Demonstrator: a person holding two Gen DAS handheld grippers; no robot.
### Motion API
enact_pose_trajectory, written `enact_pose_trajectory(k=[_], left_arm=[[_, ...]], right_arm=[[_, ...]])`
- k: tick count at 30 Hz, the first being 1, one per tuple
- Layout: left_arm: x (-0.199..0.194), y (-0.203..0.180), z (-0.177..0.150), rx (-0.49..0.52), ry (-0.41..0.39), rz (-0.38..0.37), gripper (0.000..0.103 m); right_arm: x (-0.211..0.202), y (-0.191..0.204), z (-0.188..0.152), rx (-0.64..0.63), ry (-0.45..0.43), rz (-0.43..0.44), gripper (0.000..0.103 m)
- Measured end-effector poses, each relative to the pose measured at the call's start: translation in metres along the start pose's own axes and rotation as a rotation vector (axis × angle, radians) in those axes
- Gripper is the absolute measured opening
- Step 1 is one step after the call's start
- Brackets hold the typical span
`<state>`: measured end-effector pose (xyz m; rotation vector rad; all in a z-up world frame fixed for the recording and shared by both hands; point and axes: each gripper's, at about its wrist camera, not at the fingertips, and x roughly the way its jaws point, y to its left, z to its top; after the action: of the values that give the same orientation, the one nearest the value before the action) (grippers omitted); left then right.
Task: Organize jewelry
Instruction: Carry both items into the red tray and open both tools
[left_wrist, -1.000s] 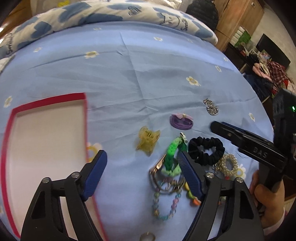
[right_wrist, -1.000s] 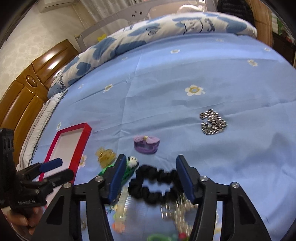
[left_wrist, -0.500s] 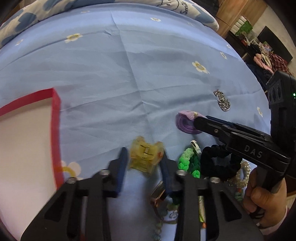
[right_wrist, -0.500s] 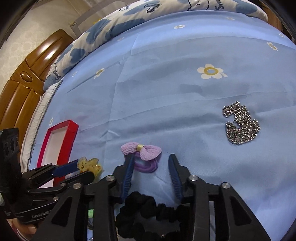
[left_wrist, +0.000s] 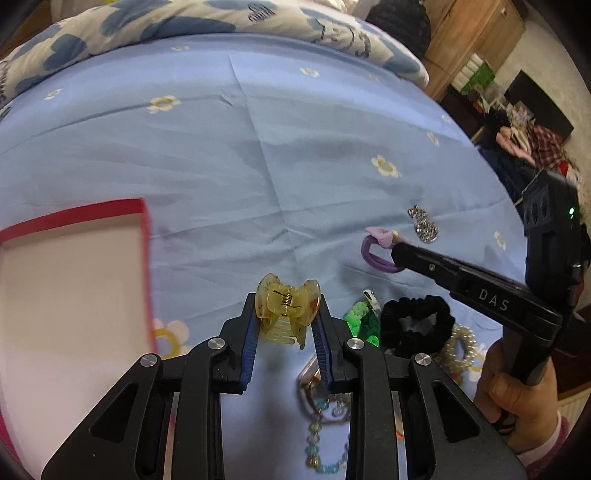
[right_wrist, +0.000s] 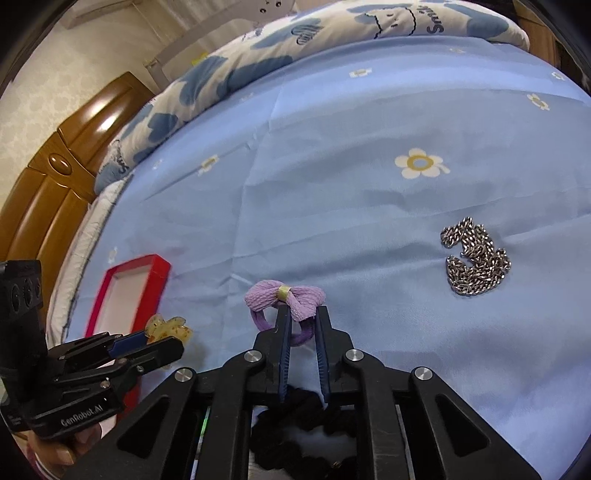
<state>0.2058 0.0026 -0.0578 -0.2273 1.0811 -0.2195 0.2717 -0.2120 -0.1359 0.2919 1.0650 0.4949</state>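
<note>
Left gripper (left_wrist: 284, 325) clamps translucent yellow claw hair clip (left_wrist: 286, 312); right gripper (right_wrist: 302, 326) pinches purple bow hair tie (right_wrist: 286, 301). Lift both straight up, carry to red-rimmed tray (left_wrist: 146, 258), release low.

Yellow claw clip (left_wrist: 286, 312) pinched between fingers; purple bow hair tie (right_wrist: 284, 301) likewise; silver chain (right_wrist: 474, 258) heaped on sheet.

A: What sort of place am I steering in?
B: A home bedroom. I see a bed with a light blue flower-print sheet (right_wrist: 369, 206), a cloud-print duvet (right_wrist: 332, 33) bunched at its far end, and a glossy wooden headboard (right_wrist: 55, 184) at the side.
A: Anything else domestic?
B: Yes, a wooden wardrobe (left_wrist: 469, 40) past the bed, and clothes piled (left_wrist: 532, 140) near it, in the left wrist view
</note>
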Motion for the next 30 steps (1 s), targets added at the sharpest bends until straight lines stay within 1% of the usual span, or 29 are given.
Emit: enact_pose_trajectory(k=[3,8,18,24,30], left_arm=[[-0.013,0.007,-0.004,-0.022,-0.026,0.005,0.025],[-0.036,0.032,-0.016,-0.074,-0.058,0.027,0.025],[-0.066,0.083,-0.031,-0.159,-0.095,0.089,0.025],[-0.075,0.121,-0.034,-0.207,-0.107,0.135,0.025],[-0.072,0.152,-0.034,-0.229,-0.097,0.179,0.025]], right_arm=[[-0.006,0.01,-0.001,-0.004,-0.009,0.016,0.012],[-0.008,0.037,-0.007,-0.024,-0.008,0.053,0.012],[0.009,0.102,-0.019,-0.089,0.025,0.133,0.012],[0.027,0.143,-0.019,-0.136,0.047,0.174,0.012],[0.048,0.18,-0.015,-0.182,0.071,0.2,0.013]])
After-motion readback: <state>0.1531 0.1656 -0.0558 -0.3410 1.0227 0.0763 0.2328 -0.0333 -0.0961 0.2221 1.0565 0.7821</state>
